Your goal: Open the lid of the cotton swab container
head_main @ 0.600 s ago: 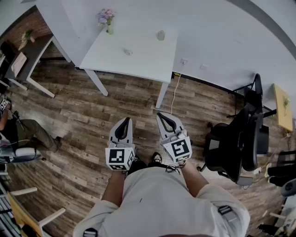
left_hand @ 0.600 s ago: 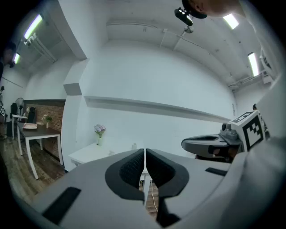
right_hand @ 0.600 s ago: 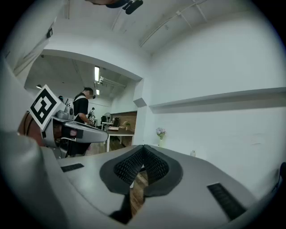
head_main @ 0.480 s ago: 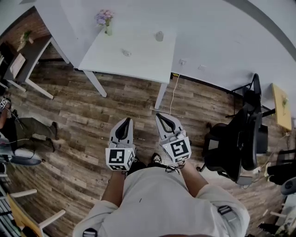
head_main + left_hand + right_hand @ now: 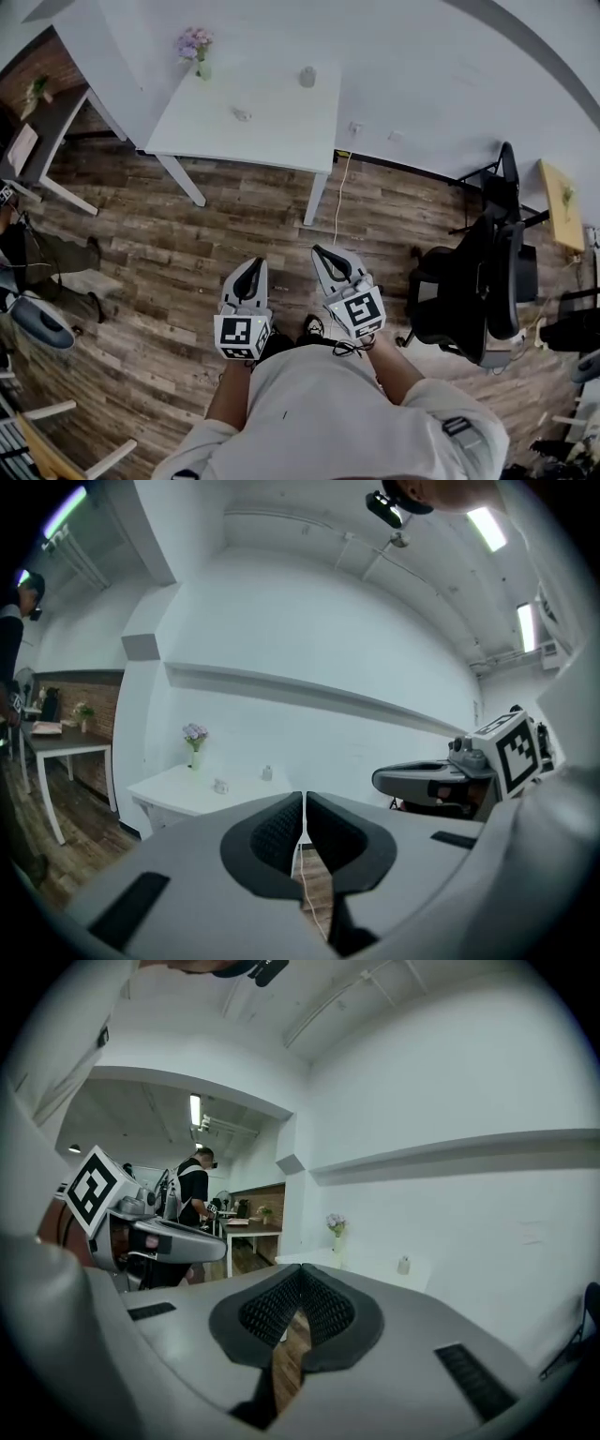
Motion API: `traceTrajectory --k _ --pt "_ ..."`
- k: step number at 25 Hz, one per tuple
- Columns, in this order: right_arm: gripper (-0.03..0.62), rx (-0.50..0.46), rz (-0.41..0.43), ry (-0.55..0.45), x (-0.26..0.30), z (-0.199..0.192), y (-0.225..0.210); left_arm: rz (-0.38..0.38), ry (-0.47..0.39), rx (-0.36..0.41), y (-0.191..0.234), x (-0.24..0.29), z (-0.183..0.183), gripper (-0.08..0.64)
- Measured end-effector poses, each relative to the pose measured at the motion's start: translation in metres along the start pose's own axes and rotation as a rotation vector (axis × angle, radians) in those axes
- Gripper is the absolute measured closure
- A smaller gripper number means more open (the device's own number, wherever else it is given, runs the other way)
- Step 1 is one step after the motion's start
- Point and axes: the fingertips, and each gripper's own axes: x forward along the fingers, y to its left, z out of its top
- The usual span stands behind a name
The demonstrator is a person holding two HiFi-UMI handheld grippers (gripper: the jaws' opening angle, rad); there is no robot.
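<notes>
1. My left gripper (image 5: pixel 252 265) is closed, the jaws together with nothing between them.
2. My right gripper (image 5: pixel 322 252) is closed too, and empty.
3. Both are side by side in the lower middle of the head view, above the floor (image 5: pixel 187 244).
4. The container (image 5: pixel 307 76) stands on the table (image 5: pixel 272 131) at the upper middle, well apart from both grippers; its lid is too small to judge.
5. A vase (image 5: pixel 197 52) is at the table's upper left corner.

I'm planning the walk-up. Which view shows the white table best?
The head view: the white table shows its whole top and two legs from above. The left gripper view shows it small and side-on at the left; in the right gripper view it is a pale strip against the wall.
</notes>
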Motion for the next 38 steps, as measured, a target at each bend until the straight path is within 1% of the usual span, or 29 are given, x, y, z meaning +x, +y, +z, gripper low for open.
traceTrajectory --k 3,7,11,14,15,17,18,20,24,26,28,31,35,38 --pt "0.594 0.029 -0.005 0.023 0.002 -0.016 0.002 -0.033 0.041 -0.056 -0.001 -0.003 -0.019 0.532" --pt "0.594 0.025 0.015 0.046 0.008 -0.023 0.012 -0.046 0.074 -0.046 0.003 -0.004 -0.03 0.532" --pt "0.594 0.015 0.02 0.084 0.016 -0.029 0.021 -0.077 0.07 -0.027 0.01 -0.002 -0.029 0.532" --pt "0.594 0.009 0.018 0.096 0.026 -0.029 0.026 -0.094 0.075 -0.029 0.019 0.0 -0.031 0.529" --pt "0.592 0.003 0.017 0.098 0.03 -0.028 0.028 -0.098 0.079 -0.033 0.022 0.001 -0.032 0.52" --pt "0.589 0.006 0.021 0.085 0.041 -0.028 0.033 -0.107 0.095 -0.042 0.03 0.003 -0.037 0.472" --pt "0.586 0.01 0.028 0.089 0.047 -0.028 0.038 -0.11 0.104 -0.046 0.035 0.002 -0.04 0.454" --pt "0.565 0.004 0.044 0.115 0.057 -0.032 0.048 -0.109 0.116 -0.051 0.047 -0.002 -0.045 0.446" --pt "0.521 0.019 0.067 0.135 0.083 -0.034 0.066 -0.086 0.145 -0.052 0.084 -0.008 -0.056 0.446" --pt "0.505 0.021 0.072 0.148 0.096 -0.037 0.07 -0.08 0.17 -0.068 0.102 -0.008 -0.064 0.446" --pt "0.503 0.02 0.072 0.157 0.105 -0.041 0.066 -0.074 0.181 -0.084 0.113 -0.004 -0.068 0.446" --pt "0.499 0.033 0.071 0.169 0.125 -0.045 0.052 -0.065 0.194 -0.088 0.125 0.011 -0.071 0.446" --pt "0.494 0.039 0.081 0.16 0.169 -0.045 0.024 -0.055 0.201 -0.082 0.148 0.051 -0.066 0.446" --pt "0.494 0.013 0.095 0.127 0.207 -0.039 -0.008 -0.036 0.203 -0.069 0.168 0.092 -0.055 0.446"
